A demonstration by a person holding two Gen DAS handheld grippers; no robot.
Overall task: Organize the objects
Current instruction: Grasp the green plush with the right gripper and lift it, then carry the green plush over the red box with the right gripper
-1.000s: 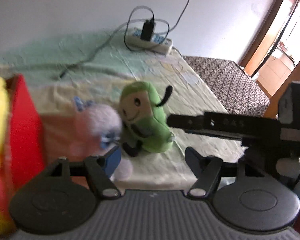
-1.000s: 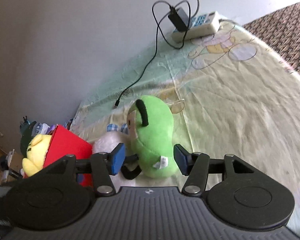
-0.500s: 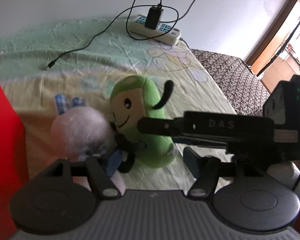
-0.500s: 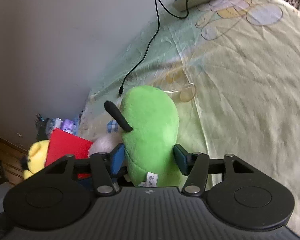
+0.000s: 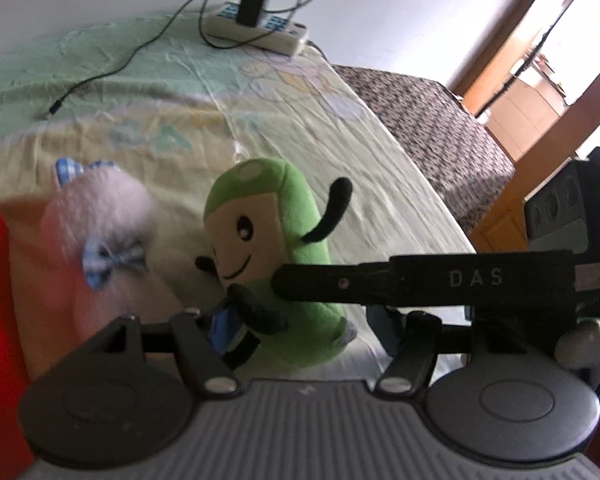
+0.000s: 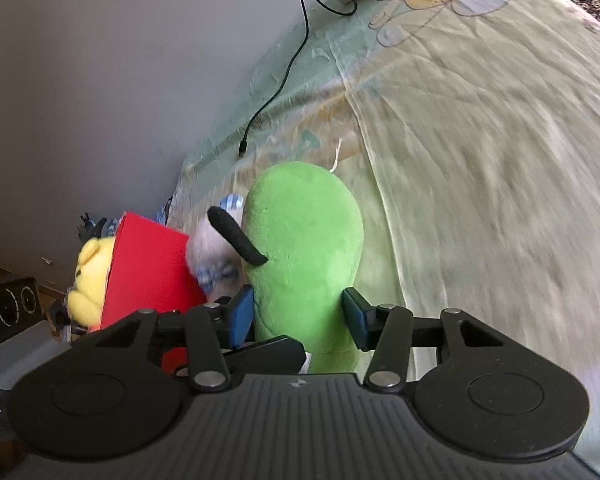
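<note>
A green plush toy (image 5: 272,248) with a smiling face and black arms stands on the bed sheet. In the right wrist view I see its green back (image 6: 304,248). My right gripper (image 6: 298,316) has its blue pads on both sides of the plush's lower body and is shut on it. My left gripper (image 5: 304,326) is open just in front of the plush. A white fluffy plush (image 5: 104,224) with blue checked bows lies left of the green one, touching it. A red box (image 6: 148,264) holds a yellow plush (image 6: 90,276).
A white power strip (image 5: 256,30) with a black charger and cables lies at the far end of the bed by the wall. A brown patterned mattress edge (image 5: 432,120) runs along the right. The right gripper's body (image 5: 460,280) crosses the left wrist view.
My right gripper has moved forward around the green plush and closed on its lower body. My left gripper has come closer to both plush toys.
</note>
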